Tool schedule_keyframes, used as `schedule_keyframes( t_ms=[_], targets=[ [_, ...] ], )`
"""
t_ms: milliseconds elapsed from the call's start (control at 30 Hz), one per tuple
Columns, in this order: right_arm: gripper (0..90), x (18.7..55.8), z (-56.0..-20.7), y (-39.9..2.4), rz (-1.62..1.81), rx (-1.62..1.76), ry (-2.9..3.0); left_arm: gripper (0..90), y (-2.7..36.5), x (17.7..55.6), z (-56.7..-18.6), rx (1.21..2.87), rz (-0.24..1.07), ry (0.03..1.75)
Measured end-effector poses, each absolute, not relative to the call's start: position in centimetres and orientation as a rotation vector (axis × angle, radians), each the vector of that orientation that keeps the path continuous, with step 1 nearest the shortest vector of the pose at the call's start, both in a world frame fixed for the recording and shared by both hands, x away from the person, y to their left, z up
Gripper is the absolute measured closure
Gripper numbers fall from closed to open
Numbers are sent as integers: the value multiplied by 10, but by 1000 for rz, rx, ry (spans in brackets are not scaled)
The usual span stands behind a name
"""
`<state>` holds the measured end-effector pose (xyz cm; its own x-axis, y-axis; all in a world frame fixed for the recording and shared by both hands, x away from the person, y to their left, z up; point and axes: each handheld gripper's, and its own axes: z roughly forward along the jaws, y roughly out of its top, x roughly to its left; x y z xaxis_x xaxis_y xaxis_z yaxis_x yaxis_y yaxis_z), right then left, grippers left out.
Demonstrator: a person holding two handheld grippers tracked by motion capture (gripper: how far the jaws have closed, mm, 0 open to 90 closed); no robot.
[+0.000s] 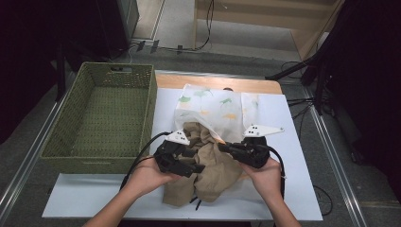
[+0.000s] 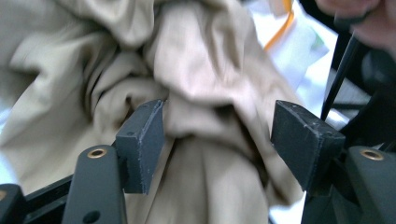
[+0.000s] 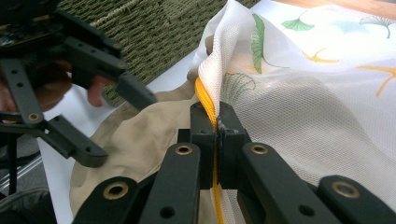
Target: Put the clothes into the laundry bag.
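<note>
The green woven basket [image 1: 101,118] stands at the left of the table [image 1: 293,142], with nothing visible inside it. Just right of it lies the white mesh bag [image 1: 213,111], printed with leaves; its long axis runs away from the person, closed end far, mouth toward the person. The tan garment [image 1: 210,163] lies along the same axis, its far part inside the bag mouth, the rest spilling toward the near table edge.

The left gripper [image 1: 196,166] is released: its jaws stand apart with a fold of the garment between them, and neither pad presses the cloth. The right gripper [image 1: 222,145] is clenched on the bag's mouth hem, on the yellow drawstring [image 3: 205,100].

The left gripper view shows the bunched garment [image 2: 187,93] close up between the open pads [image 2: 142,144], with a strip of yellow cord at upper right. The right gripper view shows the shut jaws pinching the hem, the mesh bag [image 3: 299,107] rising to the right, the basket wall [image 3: 154,32] behind, and the left gripper [image 3: 126,123] at left over the garment [image 3: 140,135].
</note>
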<state>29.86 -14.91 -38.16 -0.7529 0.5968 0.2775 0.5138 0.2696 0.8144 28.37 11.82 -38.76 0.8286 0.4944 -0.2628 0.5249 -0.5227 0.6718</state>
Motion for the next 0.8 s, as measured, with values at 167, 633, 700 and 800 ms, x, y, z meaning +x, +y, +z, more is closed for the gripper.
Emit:
schedule_keyframes(
  t_ms=[167,633,700,800],
  targets=[
    [884,301,-381,-149,1522,1062,2438,575,138,270,-389,2213,-27,765],
    [884,306,-379,-146,1540,1051,2448,889,184,230,-417,2189,-15,822],
    [883,306,-379,-145,1540,1049,2449,893,194,225,-422,2169,-11,844],
    [884,306,-379,-145,1544,1042,2448,900,204,218,-429,2165,-5,877]
  ],
)
